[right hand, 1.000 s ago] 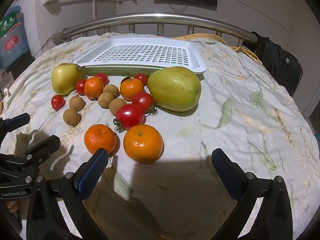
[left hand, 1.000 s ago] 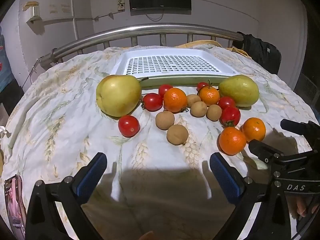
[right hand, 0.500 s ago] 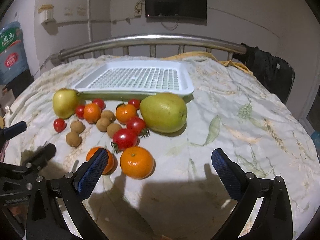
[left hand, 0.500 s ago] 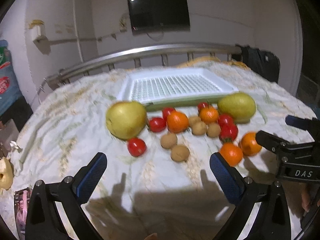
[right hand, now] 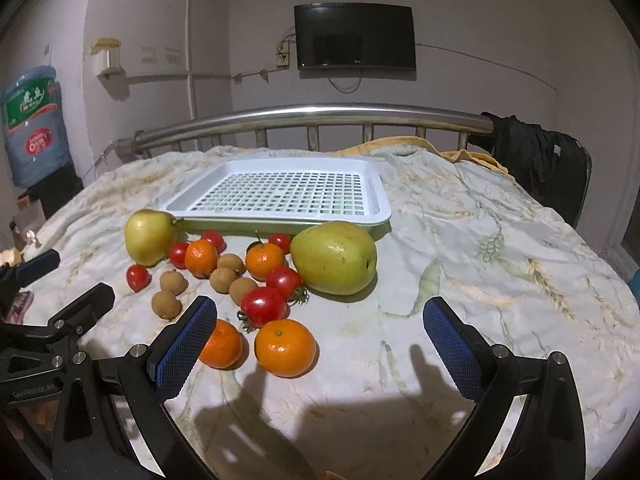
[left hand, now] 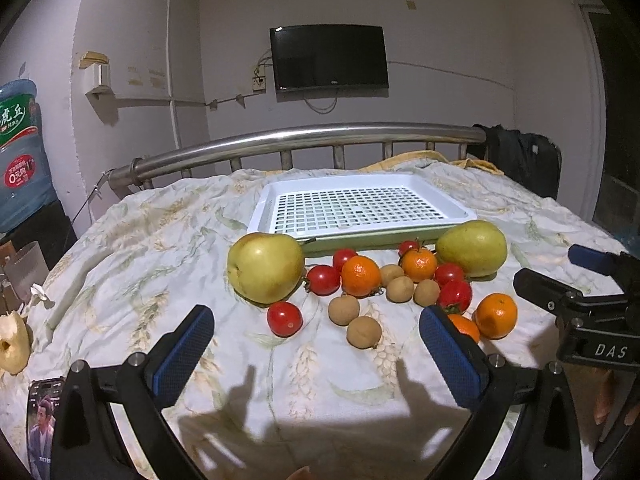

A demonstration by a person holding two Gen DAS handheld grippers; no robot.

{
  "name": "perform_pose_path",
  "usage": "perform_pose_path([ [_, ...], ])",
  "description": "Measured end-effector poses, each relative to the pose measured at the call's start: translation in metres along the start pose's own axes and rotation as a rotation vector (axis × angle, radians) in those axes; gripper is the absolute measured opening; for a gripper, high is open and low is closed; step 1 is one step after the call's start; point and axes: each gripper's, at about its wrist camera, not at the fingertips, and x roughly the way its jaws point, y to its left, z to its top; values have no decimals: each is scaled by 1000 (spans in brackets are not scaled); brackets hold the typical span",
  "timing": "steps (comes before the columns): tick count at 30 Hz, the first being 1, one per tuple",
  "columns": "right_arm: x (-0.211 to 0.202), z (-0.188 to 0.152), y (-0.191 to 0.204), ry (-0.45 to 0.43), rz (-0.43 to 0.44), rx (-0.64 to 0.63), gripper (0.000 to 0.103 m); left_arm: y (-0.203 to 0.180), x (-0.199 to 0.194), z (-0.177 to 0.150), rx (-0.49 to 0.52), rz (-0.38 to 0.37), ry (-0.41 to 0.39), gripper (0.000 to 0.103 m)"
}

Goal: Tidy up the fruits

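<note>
Bedspread (left hand: 160,240) | phone (left hand: 42,420) (left view only) | both tools (left hand: 316,344) (right hand: 320,340) agape, empty

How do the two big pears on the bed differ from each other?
The left pear is yellower; the right pear is greener. The left pear lies beside the tray's left front corner, the right pear beside its right front corner. Both are whole, lie on the sheet, and are held by no tongs.
</note>
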Motion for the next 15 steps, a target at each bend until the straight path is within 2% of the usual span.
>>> perform_pose_path([
  [3, 3, 0, -2, 20, 41, 9, 103, 2, -4, -1, -8, -10, -14, 103],
  [6, 9, 0, -3, 48, 52, 22, 103, -1, -3, -2, 14, -7, 12, 103],
  [9, 4, -1, -4, 24, 56, 33, 103, -7, 14, -7, 64, -52, 142, 103],
  [10, 2, -1, -3, 18, 64, 32, 103, -7, 20, -8, 60, -40, 182, 103],
  [12, 1, -1, -3, 10, 91, 27, 103, -1, 20, -8, 28, 2, 182, 103],
  [15, 0, -1, -3, 5, 95, 29, 103, 6, 13, -9, -3, -14, 149, 103],
])
